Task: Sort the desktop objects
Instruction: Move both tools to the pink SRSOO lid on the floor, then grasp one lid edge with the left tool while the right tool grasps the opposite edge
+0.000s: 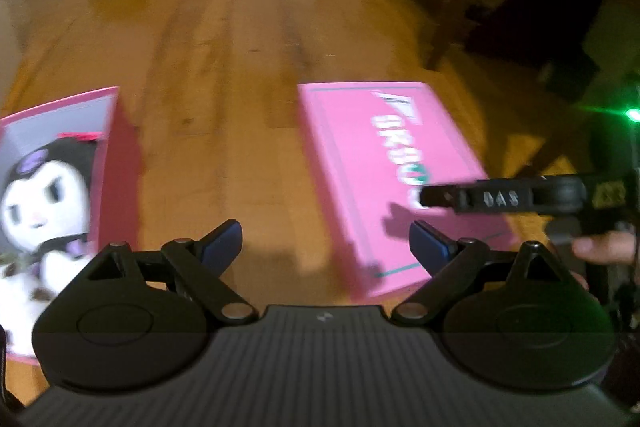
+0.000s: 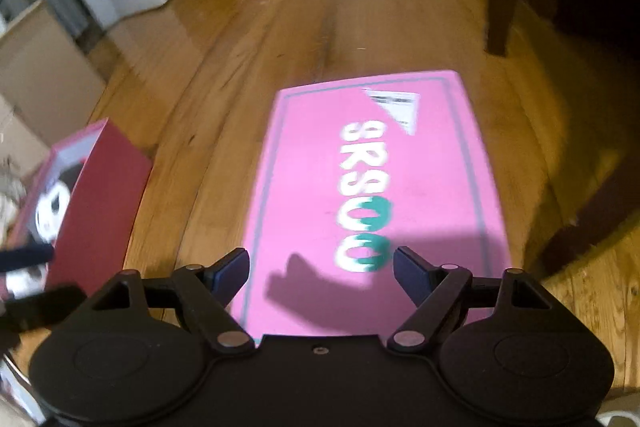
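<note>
Overhead, both tools hung released: left tool (image 1: 326, 247) beside the plush-toy box (image 1: 60, 187), right tool (image 2: 322, 267) above the pink box (image 2: 372, 187) on the wooden floor (image 2: 240, 67).

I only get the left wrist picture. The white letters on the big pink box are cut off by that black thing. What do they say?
Observer: In the right wrist view the pink box reads SRS00, the zeros half green.
Operator: Is something under the right hand-held gripper?
Observer: The right hand-held gripper hangs open above the box's near end.
Operator: What's left of the doll box?
Observer: Cardboard boxes stand past the doll box.
</note>
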### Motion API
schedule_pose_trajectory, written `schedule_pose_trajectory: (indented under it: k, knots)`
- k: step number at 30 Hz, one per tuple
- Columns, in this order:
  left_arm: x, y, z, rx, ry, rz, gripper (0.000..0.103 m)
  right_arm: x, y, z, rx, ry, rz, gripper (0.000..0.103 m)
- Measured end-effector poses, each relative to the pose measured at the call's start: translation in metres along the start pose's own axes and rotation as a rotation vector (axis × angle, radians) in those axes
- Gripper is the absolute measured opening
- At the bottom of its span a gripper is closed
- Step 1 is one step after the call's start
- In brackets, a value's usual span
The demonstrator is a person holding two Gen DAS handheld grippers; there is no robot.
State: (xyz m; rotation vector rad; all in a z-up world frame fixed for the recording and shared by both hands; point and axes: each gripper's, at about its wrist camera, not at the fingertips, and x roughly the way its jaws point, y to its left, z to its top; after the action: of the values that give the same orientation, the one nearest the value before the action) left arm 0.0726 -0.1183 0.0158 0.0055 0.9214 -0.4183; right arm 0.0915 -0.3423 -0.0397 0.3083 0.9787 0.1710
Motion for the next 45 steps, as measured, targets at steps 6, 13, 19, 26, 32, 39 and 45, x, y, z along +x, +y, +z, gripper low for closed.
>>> schedule_pose_trajectory:
  k: [6,13,19,26,32,39,45]
  knots:
    - [0.026,-0.017,0.007,0.012,0.010,-0.026,0.091,0.000,-0.031,0.000,0.081,-0.012,0.061,0.084]
    - [0.084,-0.004,-0.006,-0.038,0.112,-0.037,0.091,0.016,-0.031,-0.002,0.037,0.024,-0.135,0.084]
    - [0.117,-0.002,-0.009,-0.042,0.179,-0.040,0.091,0.036,-0.025,-0.007,-0.083,0.061,-0.303,0.087]
    - [0.142,-0.006,-0.014,-0.059,0.218,-0.089,0.092,0.030,-0.046,-0.008,0.029,0.063,-0.239,0.091]
    - [0.149,-0.010,-0.010,-0.065,0.202,-0.124,0.093,0.032,-0.050,-0.010,0.066,0.062,-0.211,0.094]
    - [0.156,-0.011,-0.009,-0.148,0.230,-0.166,0.095,0.037,-0.053,-0.009,0.085,0.071,-0.180,0.094]
    - [0.162,-0.009,-0.008,-0.172,0.245,-0.168,0.097,0.041,-0.067,-0.009,0.152,0.095,-0.117,0.097]
